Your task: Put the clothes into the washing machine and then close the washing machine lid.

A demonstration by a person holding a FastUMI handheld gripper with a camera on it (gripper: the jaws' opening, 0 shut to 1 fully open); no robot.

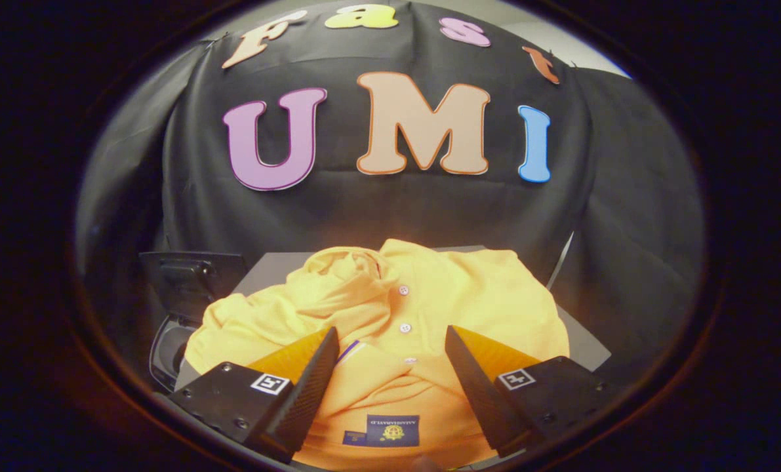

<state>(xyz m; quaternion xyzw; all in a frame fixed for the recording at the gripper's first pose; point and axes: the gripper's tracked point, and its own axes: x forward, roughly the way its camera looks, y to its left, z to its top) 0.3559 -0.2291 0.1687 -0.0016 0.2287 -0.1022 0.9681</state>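
Yellow polo shirt at lower centre lies between the wide-open, empty gripper fingers; pinching only the placket risks slippage.

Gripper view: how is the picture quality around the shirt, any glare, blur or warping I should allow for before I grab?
Gripper view: the yellow shirt is warmly and brightly lit and sharp, buttons distinct; no harsh glare. Fisheye warping bends the grey surface and wall outward. The dark washing machine part beside the shirt sits in shadow, details hard to read. The gripper is open, fingers astride the collar.
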